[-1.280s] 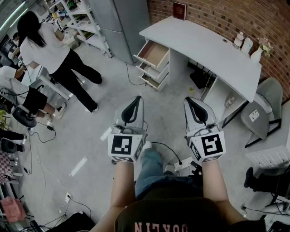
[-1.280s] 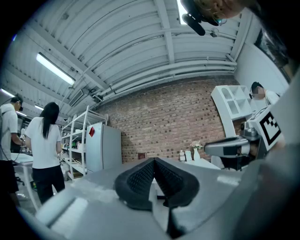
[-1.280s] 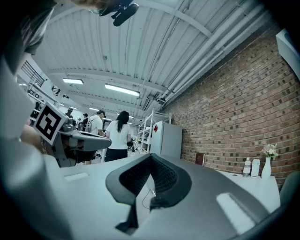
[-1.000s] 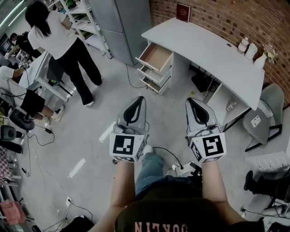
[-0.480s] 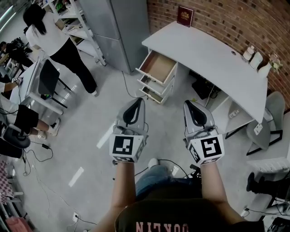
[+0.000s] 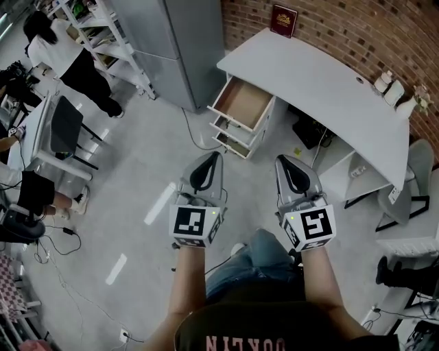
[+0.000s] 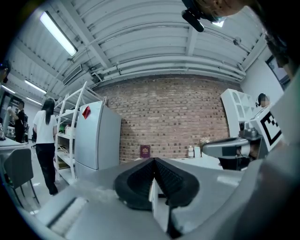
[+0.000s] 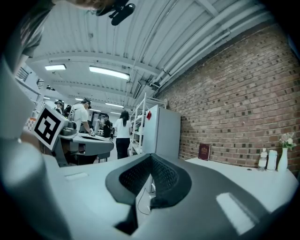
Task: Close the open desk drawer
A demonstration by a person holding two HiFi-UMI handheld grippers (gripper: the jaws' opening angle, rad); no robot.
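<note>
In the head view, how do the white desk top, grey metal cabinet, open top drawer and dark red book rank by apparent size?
Largest to smallest:
1. white desk top
2. grey metal cabinet
3. open top drawer
4. dark red book
The cabinet is foreshortened from above.

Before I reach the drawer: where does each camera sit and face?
Head view: on the person's head, looking steeply down at the desk and its open drawer; both forearms, left claw and right claw show.
Left gripper view: on the left claw, level along its shut jaws toward the brick wall; right claw at right.
Right gripper view: on the right claw, likewise; left claw at left.
Shared: both show the red book.
</note>
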